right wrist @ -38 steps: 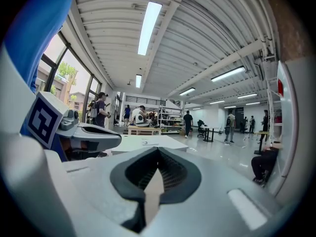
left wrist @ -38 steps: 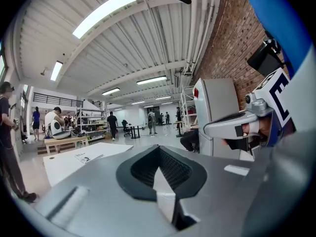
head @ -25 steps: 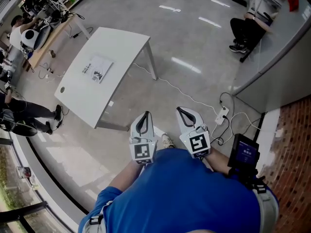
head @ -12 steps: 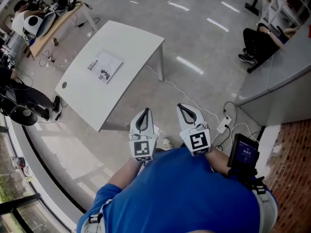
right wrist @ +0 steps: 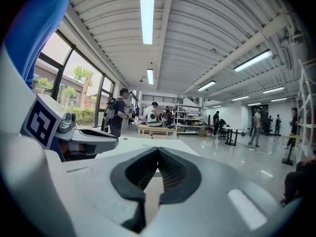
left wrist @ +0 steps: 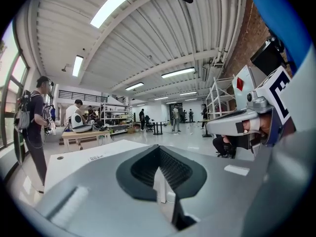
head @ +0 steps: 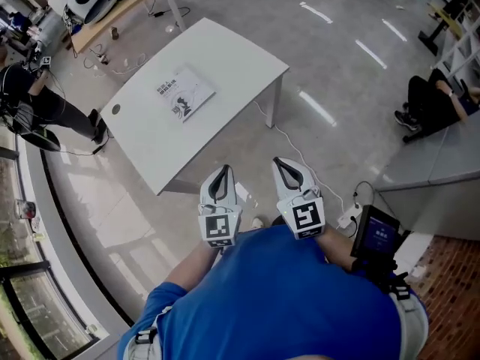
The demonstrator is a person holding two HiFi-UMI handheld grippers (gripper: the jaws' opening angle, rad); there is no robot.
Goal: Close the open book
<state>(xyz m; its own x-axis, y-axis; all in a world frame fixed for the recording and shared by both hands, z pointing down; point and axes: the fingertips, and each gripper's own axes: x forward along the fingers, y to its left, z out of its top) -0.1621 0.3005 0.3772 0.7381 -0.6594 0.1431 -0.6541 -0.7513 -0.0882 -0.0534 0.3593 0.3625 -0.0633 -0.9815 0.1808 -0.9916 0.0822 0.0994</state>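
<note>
The book lay flat on the white desk, near the desk's middle, with a printed face up; from this far off I could not tell whether it was open or closed. A small round hole sat in the desk top toward the corner left of the book.

Both tools were held side by side well short of the desk's near edge, close against the person's blue shirt, neither touching the desk nor the book. The left tool had its 2 jaws pressed together with nothing between them, and the left gripper view showed the tips meeting with the desk top beyond them. The right tool was likewise together and empty.

A white cable trailed over the floor from the desk's right leg. Beyond the desk's far left corner stood a wooden bench, and a person in dark clothes stood just left of the desk.
</note>
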